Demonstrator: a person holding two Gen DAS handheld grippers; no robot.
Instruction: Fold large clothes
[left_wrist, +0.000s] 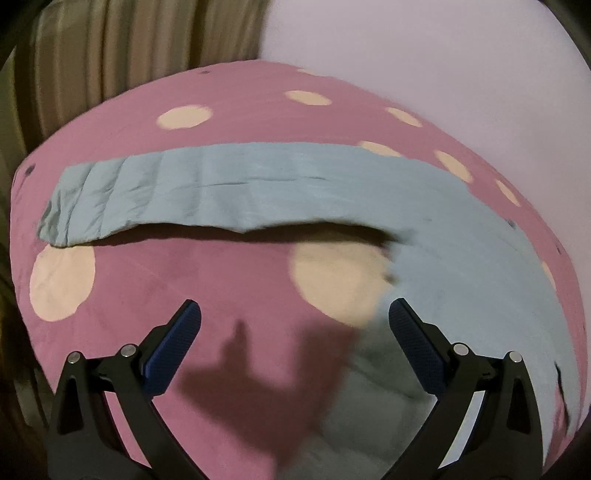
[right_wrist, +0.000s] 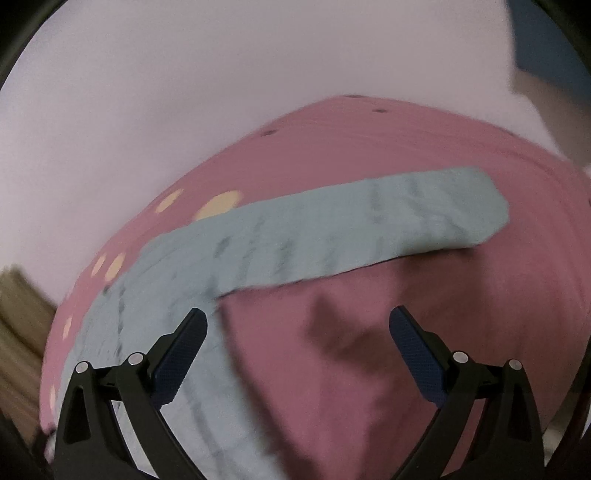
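Here, one light blue garment (left_wrist: 280, 192) lies spread on a pink bedcover (left_wrist: 207, 295) with cream dots, of which about ten show in the left wrist view. Two grippers appear, the left gripper (left_wrist: 294, 314) and the right gripper (right_wrist: 298, 321), each released with fingers wide apart, holding nothing. No readable writing shows anywhere. One striped curtain (left_wrist: 110, 44) hangs behind.
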